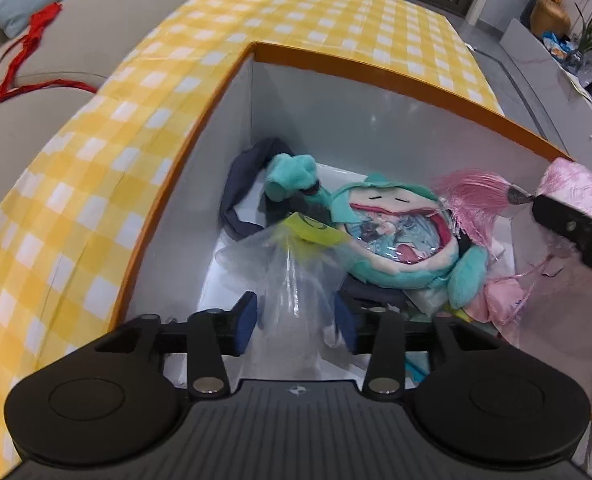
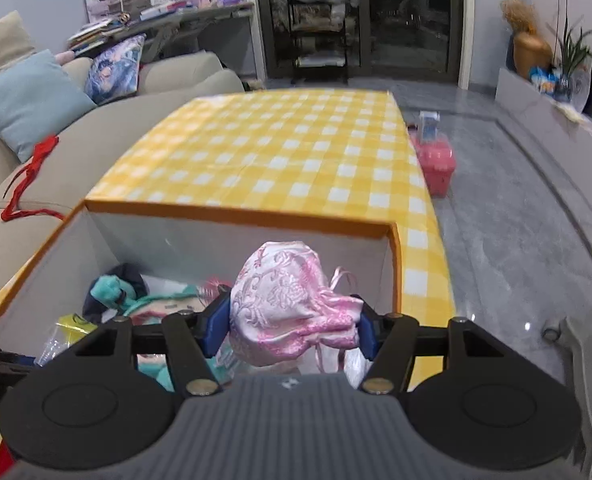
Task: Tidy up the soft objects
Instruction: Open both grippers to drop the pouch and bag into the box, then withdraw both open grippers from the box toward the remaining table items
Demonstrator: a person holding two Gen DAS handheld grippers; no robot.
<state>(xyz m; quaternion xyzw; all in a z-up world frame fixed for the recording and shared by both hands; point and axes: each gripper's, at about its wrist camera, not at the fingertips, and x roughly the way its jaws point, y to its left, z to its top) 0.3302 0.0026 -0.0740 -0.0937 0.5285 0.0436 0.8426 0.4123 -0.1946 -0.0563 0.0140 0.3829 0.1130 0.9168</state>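
Pointing steeply down into the orange-rimmed cardboard box with white inner walls [image 1: 215, 120], the left tongs [image 1: 295, 322] stand apart, their blue pads on either side of a crumpled clear plastic bag [image 1: 291, 280] without pressing it. Beyond the bag lies a teal plush doll with a printed round face [image 1: 388, 236], over a dark navy cloth [image 1: 239, 184]. The box sits on a tabletop with a yellow-and-white checked cloth [image 2: 287, 152]. On the right side, the right tongs [image 2: 291, 326] tilt down less steeply over the box and are closed on a pink satin pouch with woven floral pattern [image 2: 283, 300]; both pads press its sides, holding it above the contents.
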